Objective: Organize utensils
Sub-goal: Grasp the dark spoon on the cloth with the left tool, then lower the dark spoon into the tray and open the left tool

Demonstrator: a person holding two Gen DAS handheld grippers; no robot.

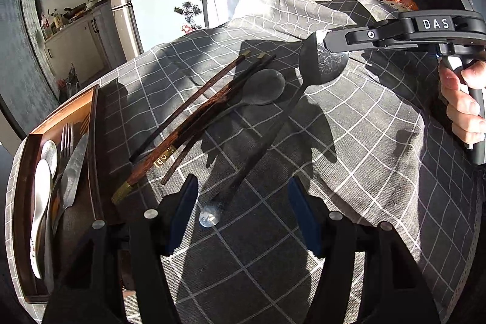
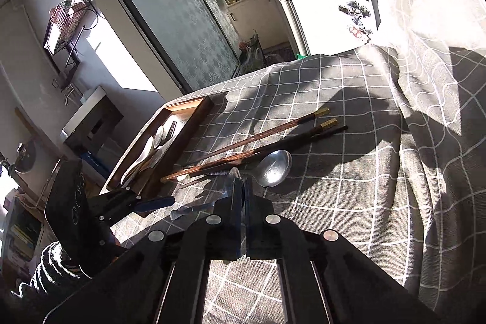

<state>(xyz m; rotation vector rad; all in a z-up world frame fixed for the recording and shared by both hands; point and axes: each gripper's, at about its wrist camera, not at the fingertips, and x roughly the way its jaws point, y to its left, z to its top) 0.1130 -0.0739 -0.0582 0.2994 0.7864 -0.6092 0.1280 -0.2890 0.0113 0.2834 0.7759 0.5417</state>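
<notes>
While the left tool [image 1: 243, 214] gapes empty, the right tool [image 1: 326, 40], marked "DAS", pinches a dark spoon's [image 1: 322, 63] bowl.

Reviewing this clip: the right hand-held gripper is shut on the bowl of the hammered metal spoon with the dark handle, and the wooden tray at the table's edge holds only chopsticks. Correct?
Not quite. The right hand-held gripper is shut on the hammered metal spoon with the dark handle, but the wooden tray holds spoons, a fork and a knife. The wooden chopsticks lie on the cloth, as the left wrist view shows.

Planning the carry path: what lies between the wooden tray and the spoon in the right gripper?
Several chopsticks and a second spoon lie on the cloth between the tray and the gripped spoon, clearest in the left wrist view.
</notes>
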